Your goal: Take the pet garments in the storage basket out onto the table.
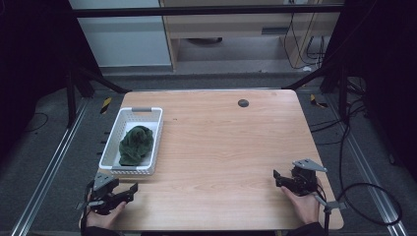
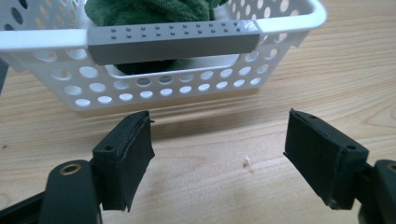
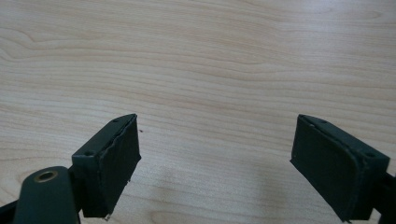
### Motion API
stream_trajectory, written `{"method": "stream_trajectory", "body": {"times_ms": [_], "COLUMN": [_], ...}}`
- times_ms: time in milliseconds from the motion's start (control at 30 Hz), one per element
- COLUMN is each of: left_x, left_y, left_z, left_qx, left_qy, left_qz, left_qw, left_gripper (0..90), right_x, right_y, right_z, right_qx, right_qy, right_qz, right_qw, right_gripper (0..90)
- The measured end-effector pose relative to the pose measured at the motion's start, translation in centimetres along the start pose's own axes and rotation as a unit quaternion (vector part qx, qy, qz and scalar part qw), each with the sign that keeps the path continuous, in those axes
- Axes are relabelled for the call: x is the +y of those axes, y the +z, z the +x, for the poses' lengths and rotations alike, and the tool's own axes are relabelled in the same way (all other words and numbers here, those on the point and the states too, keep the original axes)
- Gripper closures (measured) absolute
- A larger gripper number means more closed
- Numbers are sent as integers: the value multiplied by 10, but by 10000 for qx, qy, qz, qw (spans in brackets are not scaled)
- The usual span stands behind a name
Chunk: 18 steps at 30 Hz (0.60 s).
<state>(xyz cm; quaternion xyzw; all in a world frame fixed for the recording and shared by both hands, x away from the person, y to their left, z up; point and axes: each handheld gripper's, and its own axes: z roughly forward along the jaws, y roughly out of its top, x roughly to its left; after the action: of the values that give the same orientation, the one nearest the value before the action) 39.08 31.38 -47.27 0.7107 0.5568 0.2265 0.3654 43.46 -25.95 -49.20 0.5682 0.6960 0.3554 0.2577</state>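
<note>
Pale wood grain runs across the one table [image 1: 221, 147] I work at, with dark floor and two metal rails around it.

Nearest me are my two hands, one at each near corner. My left hand [image 1: 101, 219] holds the left gripper [image 1: 129, 192], which rests low at the table's near left corner and points toward the middle. In the left gripper view its two black jaws stand wide apart with nothing between them, just bare wood and one tiny pale crumb [image 2: 247, 163] on the surface. My right hand [image 1: 302, 206] holds the right gripper [image 1: 277, 177] at the near right corner; its two jaws are also spread wide and empty over plain wood in the right gripper view. One grey three-cornered plate [image 1: 310, 164] sits on top of it, and one black cable [image 1: 364, 196] loops away over the floor to the right.

Just beyond the left gripper stands one white perforated basket [image 1: 109, 147], its near end close to the jaws and its long side running away from me along the table's left part. I count two grey handles, one at each short end; the near one [image 2: 173, 42] fills the top of the left gripper view. Inside the basket lies one dark green cloth [image 1: 136, 145], crumpled in a heap.

Farther off, near the far edge, is one small dark round disc [image 1: 243, 103] in the tabletop.
</note>
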Motion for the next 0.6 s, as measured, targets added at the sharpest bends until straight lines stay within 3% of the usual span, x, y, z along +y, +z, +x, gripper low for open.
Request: {"method": "stream_trajectory", "body": {"times_ms": [100, 400, 600], "left_x": [1, 14, 31], "left_y": [-6, -25, -33], "left_z": [1, 10, 13], "left_qx": [-65, -103, -169], "left_qy": [-181, -452, -440], "left_qz": [-76, -237, -215], "left_qw": [9998, 9986, 9987], "left_gripper": [238, 245, 247], "right_x": [-1, 0, 0], "right_y": [0, 6, 5], "right_z": [-1, 6, 6], "right_qx": [-11, -63, -80], "right_qy": [9, -101, -158], "right_qz": [38, 133, 143], "right_qw": [10000, 9998, 9997], "right_gripper": [149, 142, 138]}}
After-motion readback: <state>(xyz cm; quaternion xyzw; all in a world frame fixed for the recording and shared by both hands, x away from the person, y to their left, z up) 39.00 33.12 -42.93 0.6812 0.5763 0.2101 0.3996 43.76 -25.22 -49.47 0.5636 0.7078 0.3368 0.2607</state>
